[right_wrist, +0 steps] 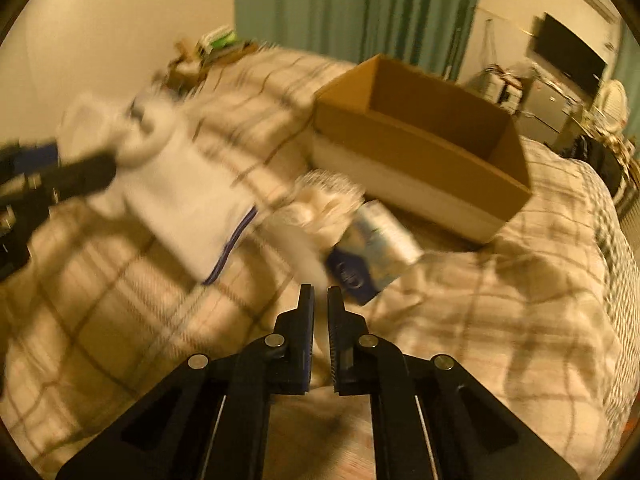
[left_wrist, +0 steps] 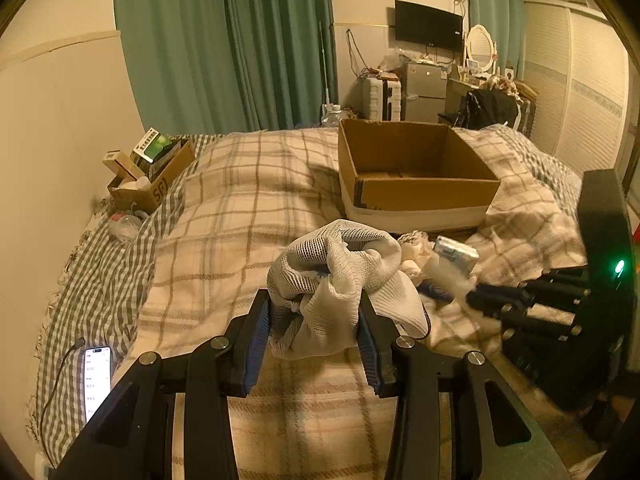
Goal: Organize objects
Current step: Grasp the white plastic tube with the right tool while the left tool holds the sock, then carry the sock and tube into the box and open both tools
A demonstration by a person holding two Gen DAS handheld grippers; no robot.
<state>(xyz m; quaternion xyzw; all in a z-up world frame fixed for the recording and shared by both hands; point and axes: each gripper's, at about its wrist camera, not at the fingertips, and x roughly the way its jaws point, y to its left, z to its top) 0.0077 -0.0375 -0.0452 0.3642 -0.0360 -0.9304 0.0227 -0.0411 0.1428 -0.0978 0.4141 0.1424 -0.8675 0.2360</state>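
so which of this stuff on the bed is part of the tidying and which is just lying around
Part of the job:
- white mesh cloth, clamped between the left gripper fingers
- big cardboard box, open, seemingly empty
- blue and white packet
- crumpled white item beside the packet
- right gripper, nearly shut, holding nothing

Just lying about:
- phone with its cable
- small box of clutter
- TV

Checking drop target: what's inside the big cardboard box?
The cardboard box shows bare inner walls and some floor, nothing visible inside. Its near wall hides the front floor.
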